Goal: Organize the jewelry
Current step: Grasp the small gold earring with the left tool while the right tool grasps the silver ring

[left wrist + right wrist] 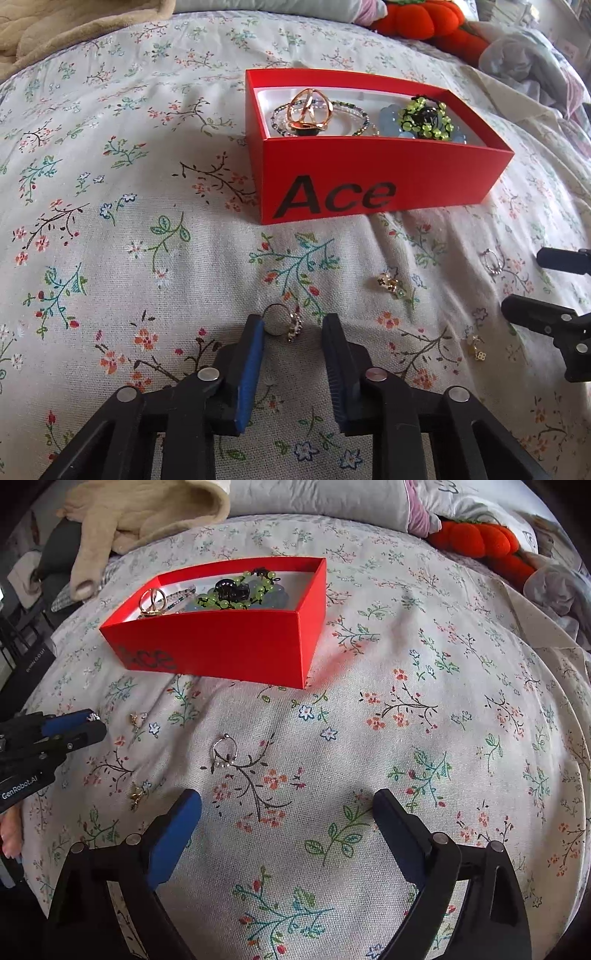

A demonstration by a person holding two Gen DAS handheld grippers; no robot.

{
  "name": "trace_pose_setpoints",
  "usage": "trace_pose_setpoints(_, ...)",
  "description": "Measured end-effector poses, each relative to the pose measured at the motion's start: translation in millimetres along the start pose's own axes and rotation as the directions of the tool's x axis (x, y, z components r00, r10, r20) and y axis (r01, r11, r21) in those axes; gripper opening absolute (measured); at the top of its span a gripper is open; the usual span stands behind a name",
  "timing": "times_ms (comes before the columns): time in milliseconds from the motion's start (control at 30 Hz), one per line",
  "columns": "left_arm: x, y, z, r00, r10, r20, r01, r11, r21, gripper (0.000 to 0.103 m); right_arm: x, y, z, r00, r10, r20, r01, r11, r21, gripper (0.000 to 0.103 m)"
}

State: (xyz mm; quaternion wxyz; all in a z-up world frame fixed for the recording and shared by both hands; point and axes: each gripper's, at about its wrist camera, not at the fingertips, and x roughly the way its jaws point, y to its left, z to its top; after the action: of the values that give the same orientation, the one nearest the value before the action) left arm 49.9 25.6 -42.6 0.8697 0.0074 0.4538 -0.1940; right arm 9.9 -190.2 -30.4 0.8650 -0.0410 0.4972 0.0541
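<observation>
A red box [369, 177] marked "Ace" stands on the floral bedspread and holds a gold ring-shaped piece [310, 109], bead bracelets and a green-and-black beaded piece [428, 116]. My left gripper [293, 321] straddles a ring with a round silver disc [273, 324]. The left pad touches the disc, while a gap shows at the right pad. My right gripper [288, 797] stands wide open with only cloth between its fingers. A thin silver ring [224, 753] lies just ahead of it to the left. Two gold earrings [388, 282] [476, 349] lie loose between the grippers.
An orange plush pumpkin [424, 18] and a beige blanket [140, 513] lie at the far edge of the bed, behind the box. Crumpled grey fabric [524, 55] sits at the far right. A hand [11, 834] shows behind the left gripper [90, 723].
</observation>
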Motion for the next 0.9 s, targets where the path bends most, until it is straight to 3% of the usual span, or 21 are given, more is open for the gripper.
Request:
trace_pose_setpoints(167, -1, 3, 2, 1.0, 0.008, -0.008, -0.008, 1.0, -0.012, 0.014, -1, 3, 1, 1.0, 0.019, 0.001, -0.019, 1.0, -0.007, 0.088)
trace_pose_setpoints(233, -1, 3, 4, 1.0, 0.007, -0.012, -0.008, 1.0, -0.013, 0.006, -1, 5, 2, 1.0, 0.027, 0.005, -0.027, 1.0, -0.015, 0.083)
trace_pose_setpoints(500, -3, 0, 3, 1.0, 0.012, -0.018, -0.012, 1.0, -0.008, 0.006, 2, 17, 13, 0.999, 0.047, 0.011, -0.046, 0.998, -0.044, 0.06)
trace_pose_setpoints(900, -11, 3, -1, 1.0, -0.004, -0.021, 0.003, 1.0, -0.013, 0.004, 7, 27, 23, 0.997, 0.074, 0.001, -0.074, 0.996, -0.057, 0.035)
